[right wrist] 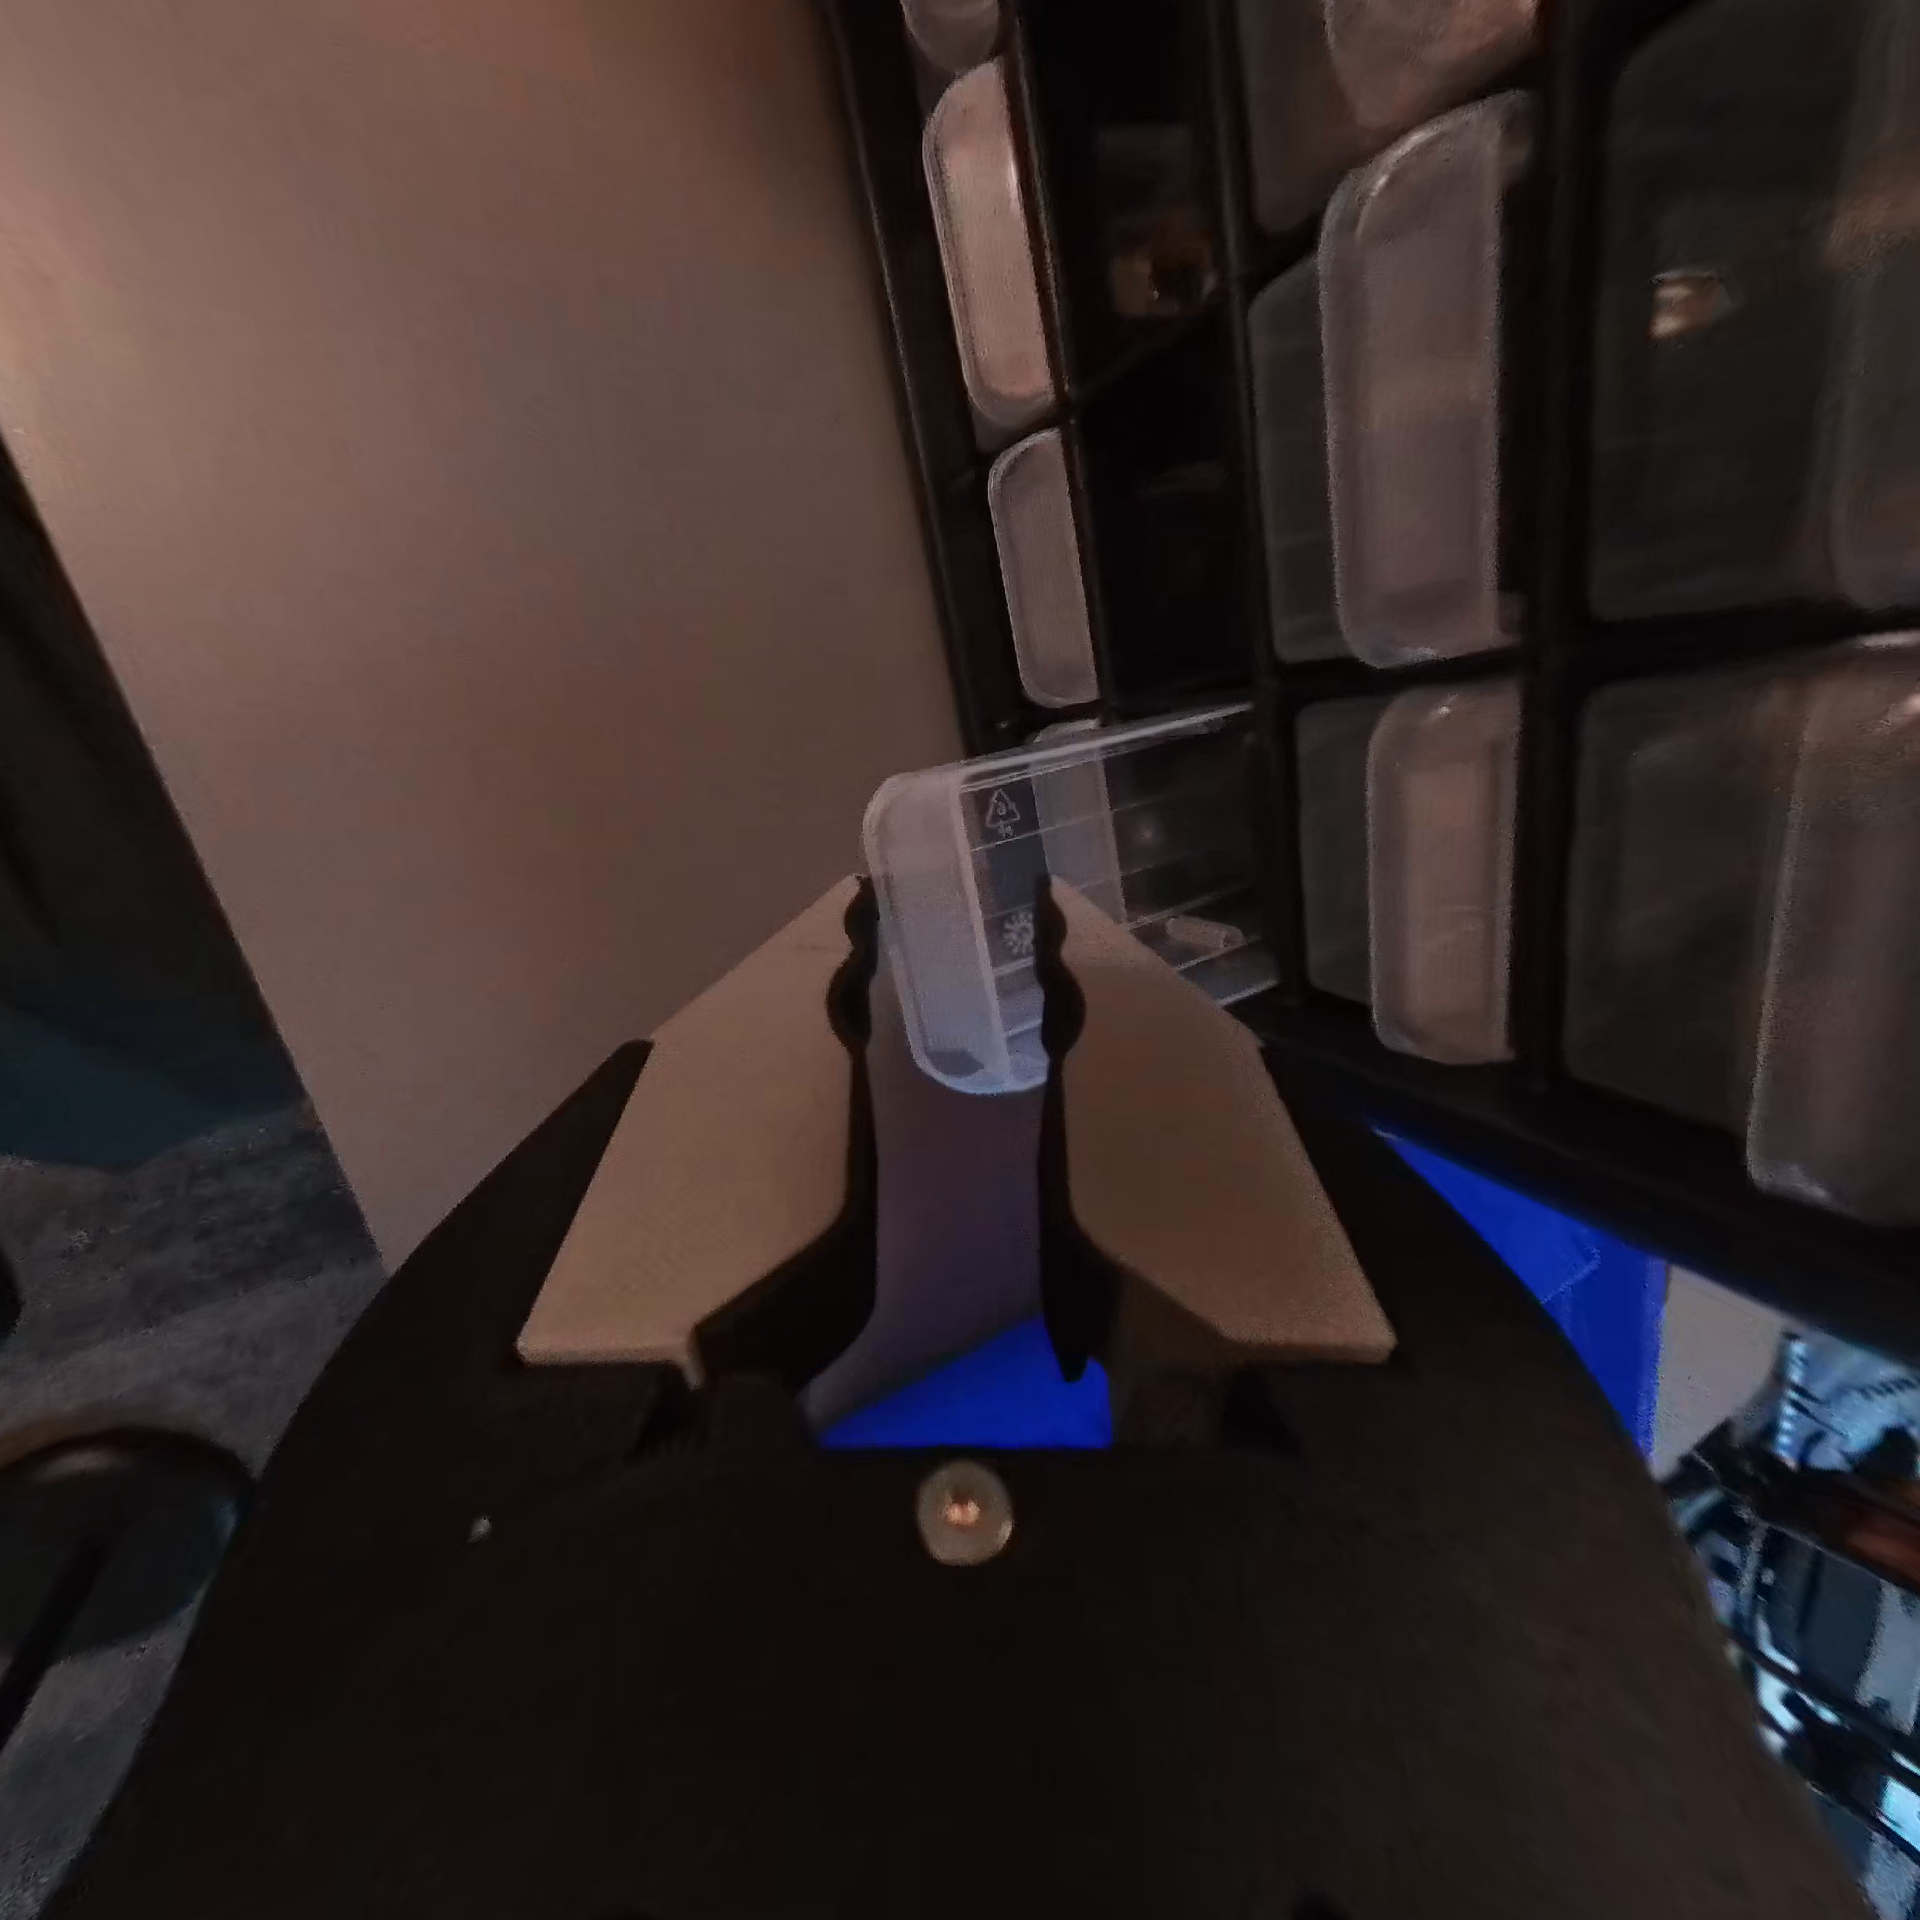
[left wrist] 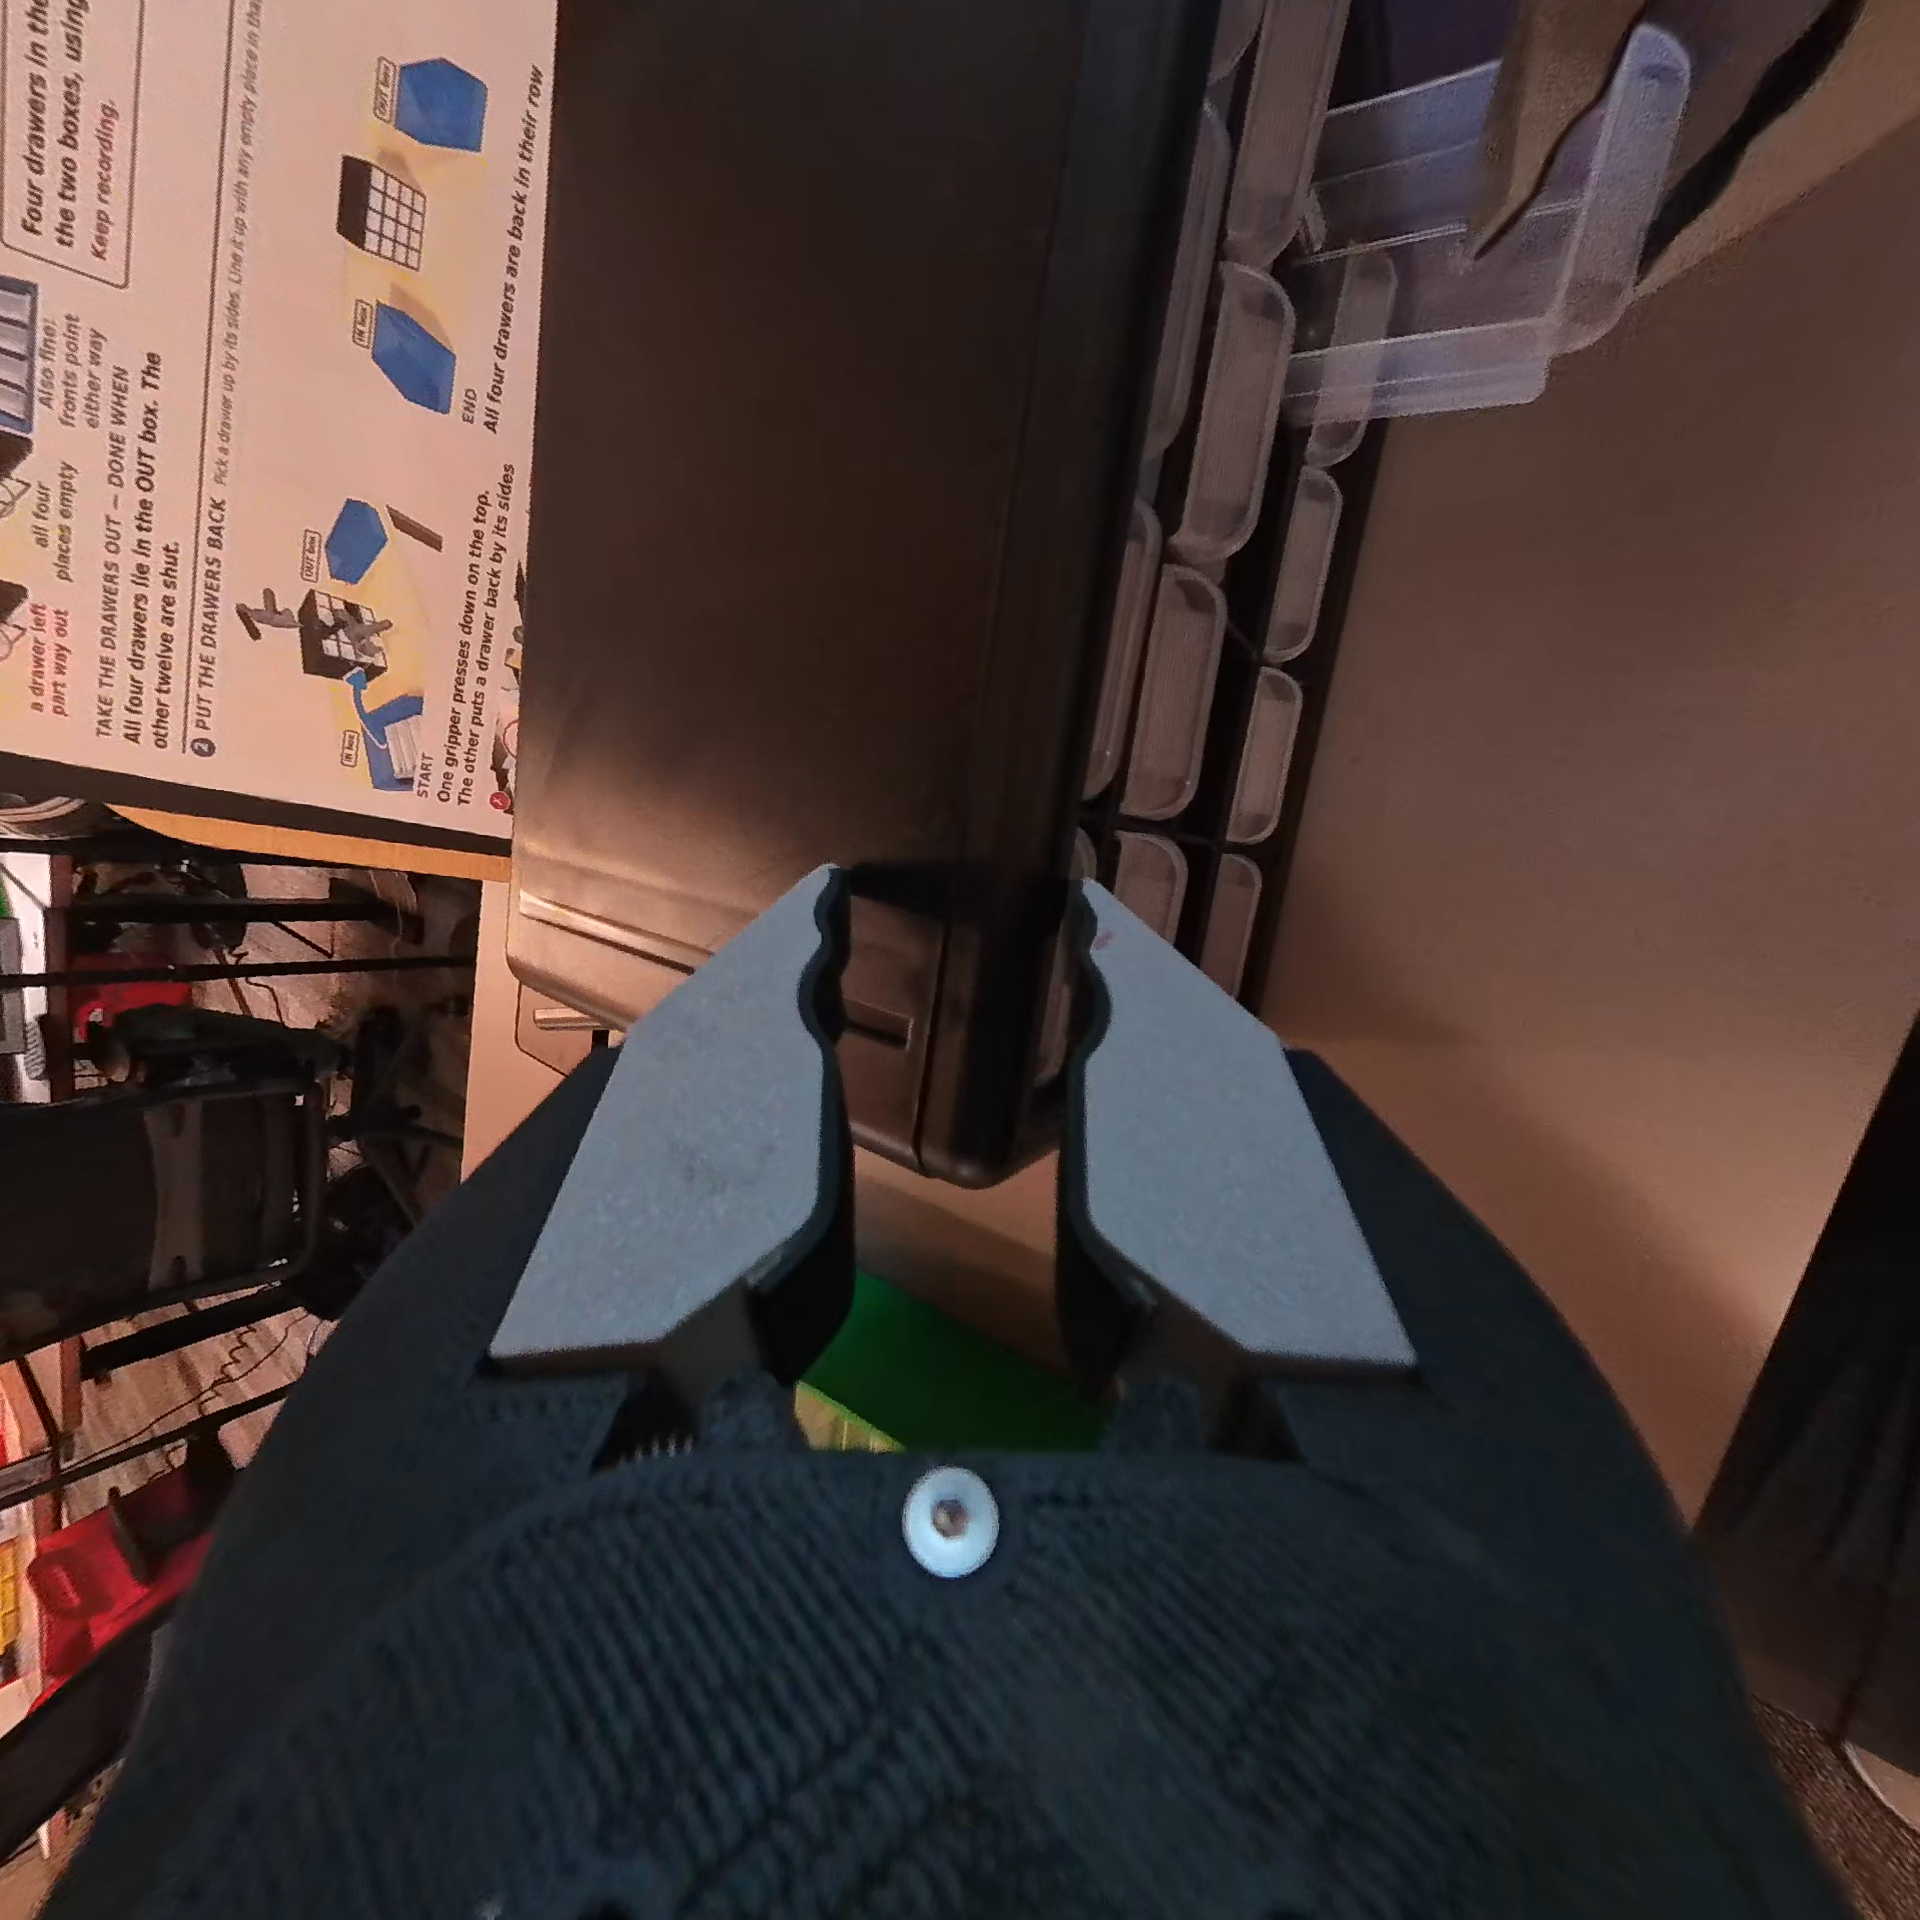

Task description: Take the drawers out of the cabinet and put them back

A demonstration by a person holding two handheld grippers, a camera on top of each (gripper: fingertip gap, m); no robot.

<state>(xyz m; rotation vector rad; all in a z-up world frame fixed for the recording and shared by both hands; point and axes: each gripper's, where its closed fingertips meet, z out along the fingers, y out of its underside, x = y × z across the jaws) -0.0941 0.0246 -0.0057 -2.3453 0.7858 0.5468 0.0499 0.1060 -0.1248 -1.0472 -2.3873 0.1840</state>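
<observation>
Drawer (right wrist: 961,935) between right gripper (right wrist: 951,909) fingers.

The cabinet (left wrist: 810,499) ahead of the grey fingers (left wrist: 717,1143) was glossy black. Its drawers (left wrist: 1184,686), just right of those fingers, were clear with frosted fronts. Between the tan fingers (right wrist: 727,1164), the drawer (right wrist: 966,935) was transparent and ribbed with fine lines. Behind the tan fingers showed vivid blue (right wrist: 966,1403); behind the grey ones, bright green (left wrist: 935,1371). The sheet (left wrist: 260,416) far left was cream with blue boxes.
</observation>
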